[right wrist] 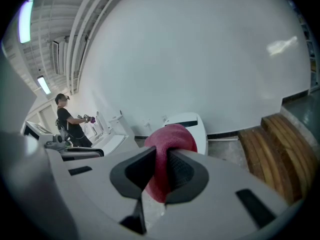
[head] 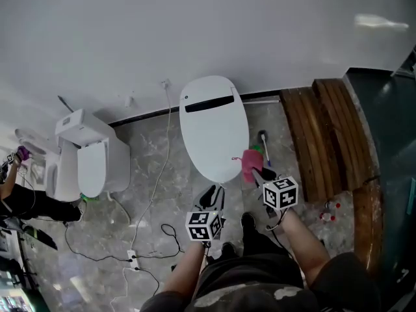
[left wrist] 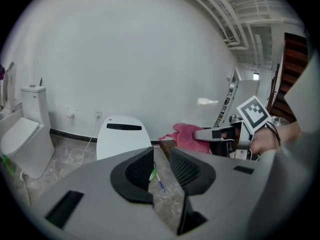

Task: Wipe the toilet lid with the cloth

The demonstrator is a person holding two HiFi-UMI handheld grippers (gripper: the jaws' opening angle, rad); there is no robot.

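Observation:
The white toilet stands against the wall with its lid (head: 213, 127) down, a dark slot near the back. My right gripper (head: 258, 172) hovers just off the lid's front right edge, shut on a pink cloth (head: 251, 163). In the right gripper view the cloth (right wrist: 167, 144) bulges out from between the pads, with the lid (right wrist: 187, 124) beyond it. My left gripper (head: 211, 197) is in front of the lid's front edge, apart from it. Its jaws (left wrist: 161, 166) are open with a narrow gap and nothing between them. The left gripper view also shows the lid (left wrist: 122, 136) and the cloth (left wrist: 187, 136).
A second toilet (head: 88, 161) stands at the left, seat up. White and black cables (head: 153, 200) and a power strip (head: 132, 259) lie on the marble floor. Wooden steps (head: 325, 135) run along the right. A brush (head: 263, 142) lies beside the toilet. A person (right wrist: 67, 121) works at far left.

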